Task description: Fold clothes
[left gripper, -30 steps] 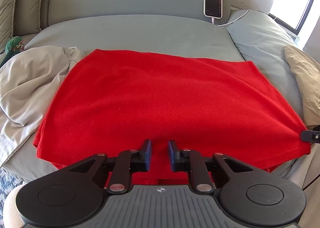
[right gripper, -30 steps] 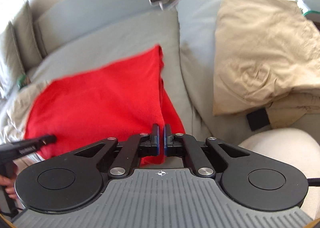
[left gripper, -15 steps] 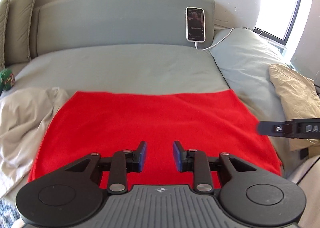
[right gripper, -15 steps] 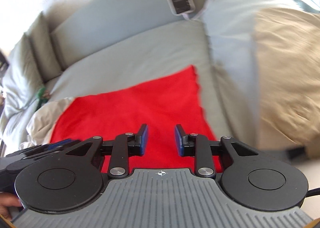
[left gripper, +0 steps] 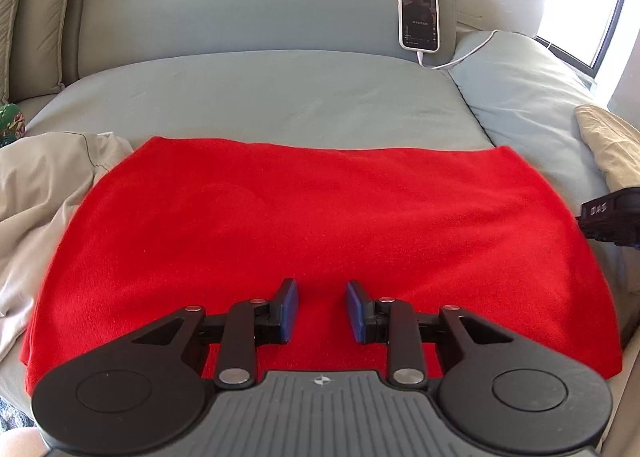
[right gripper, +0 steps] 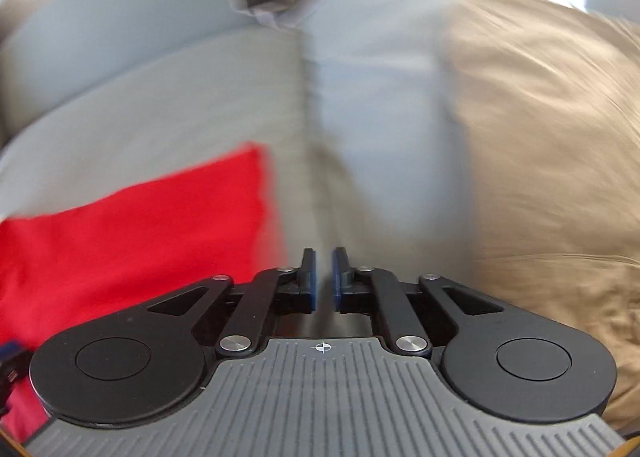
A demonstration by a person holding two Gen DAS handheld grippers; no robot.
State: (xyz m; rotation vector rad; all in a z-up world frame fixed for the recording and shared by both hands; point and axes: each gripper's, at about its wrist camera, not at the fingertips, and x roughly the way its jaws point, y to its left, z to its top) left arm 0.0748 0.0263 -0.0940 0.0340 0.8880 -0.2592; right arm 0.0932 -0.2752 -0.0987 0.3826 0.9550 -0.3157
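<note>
**Red cloth spread flat on the grey bed, both tongs free of it**

A crumpled beige garment (left gripper: 36,193) lies at the left edge, just beside the red fleece cloth (left gripper: 312,217), which lies flat on the grey bedsheet (left gripper: 260,97). The left gripper (left gripper: 322,311) hovers above the cloth's near edge, jaws spread, nothing between them. A white smartphone (left gripper: 418,15) leans on the headboard. The right gripper (right gripper: 323,281), past the cloth's right edge, has its jaws nearly together with a narrow gap, pinching nothing, beside a tan pillow (right gripper: 552,145).
</note>
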